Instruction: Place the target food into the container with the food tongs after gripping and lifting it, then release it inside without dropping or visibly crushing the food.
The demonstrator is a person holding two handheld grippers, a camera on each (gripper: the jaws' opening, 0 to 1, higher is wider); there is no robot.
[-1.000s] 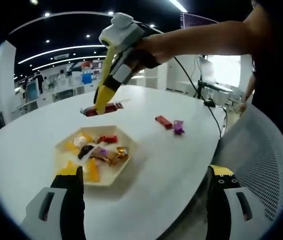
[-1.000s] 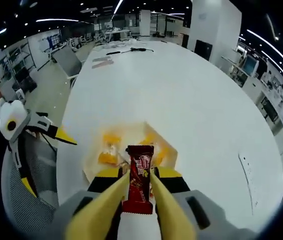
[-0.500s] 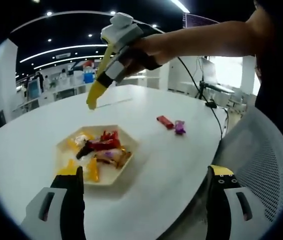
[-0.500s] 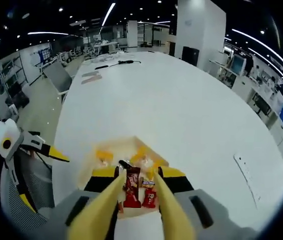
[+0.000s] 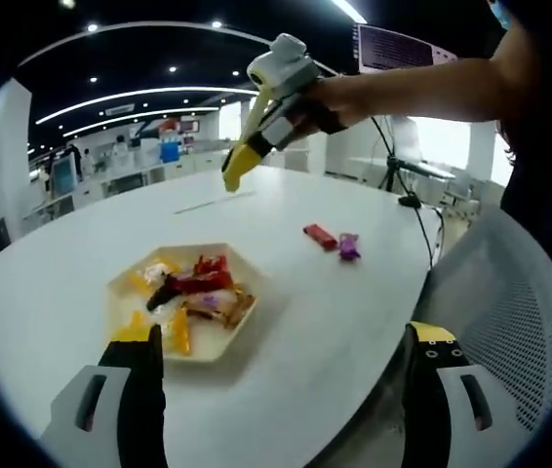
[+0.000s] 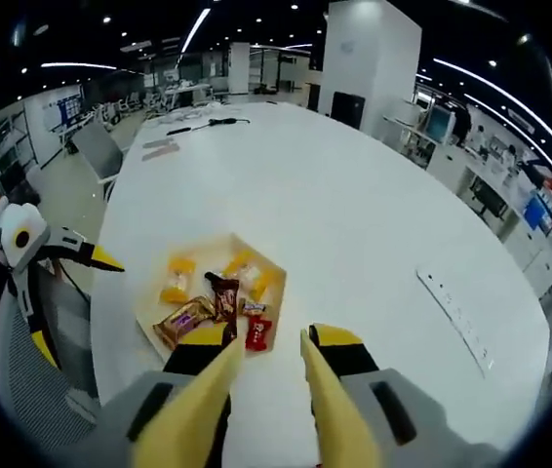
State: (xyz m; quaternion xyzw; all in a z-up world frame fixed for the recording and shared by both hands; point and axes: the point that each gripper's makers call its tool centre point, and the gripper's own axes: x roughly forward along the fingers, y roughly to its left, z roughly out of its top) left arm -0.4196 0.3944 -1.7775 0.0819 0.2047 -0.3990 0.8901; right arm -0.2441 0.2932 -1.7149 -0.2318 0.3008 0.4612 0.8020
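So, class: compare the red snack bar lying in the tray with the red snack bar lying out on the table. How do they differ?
The red bar in the tray lies among other wrapped sweets in the cream tray; the red bar on the table lies on the bare white table. The tray bar touches its neighbours, whereas the table bar has just a purple sweet beside it. Both are red-wrapped, lying flat, and held by no claw.

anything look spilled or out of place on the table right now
Nothing looks spilled. Two wrapped snacks, a red bar and a purple candy, lie on the table outside the tray; the rest sit inside it.
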